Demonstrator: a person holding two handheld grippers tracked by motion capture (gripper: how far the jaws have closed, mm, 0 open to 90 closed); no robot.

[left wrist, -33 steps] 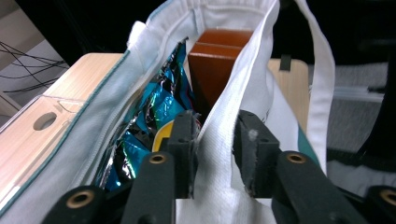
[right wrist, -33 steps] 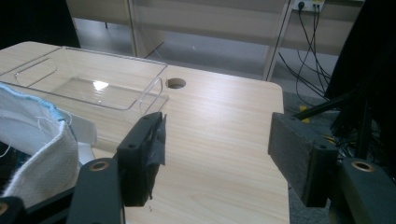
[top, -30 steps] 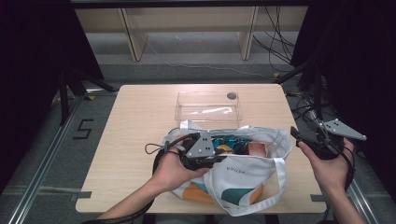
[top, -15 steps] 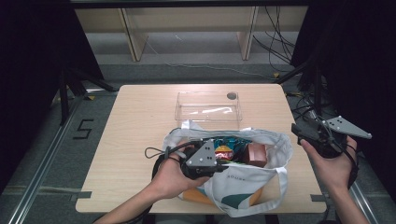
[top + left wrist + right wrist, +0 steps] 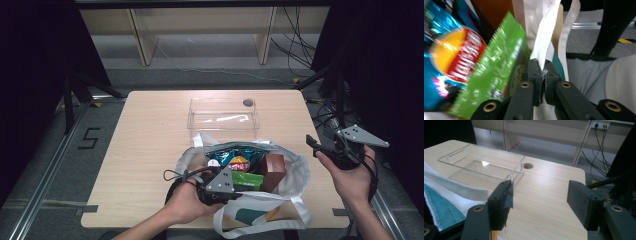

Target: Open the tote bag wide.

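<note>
Gripper jaws in my left hand (image 5: pixel 216 186) pinch the white tote bag's (image 5: pixel 295 175) near rim beside a green snack packet (image 5: pixel 499 62) at the table's (image 5: pixel 150 130) front edge, while my right gripper (image 5: pixel 541 197) hovers spread wide, empty, off to the side.

White tote bag (image 5: pixel 295 172) lies open, snack-filled, near table's front edge.

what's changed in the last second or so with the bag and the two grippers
The left gripper came down toward the near rim of the bag and closed its jaws on the white edge. The right gripper stayed open beside the bag; the clear tray didn't move.
</note>
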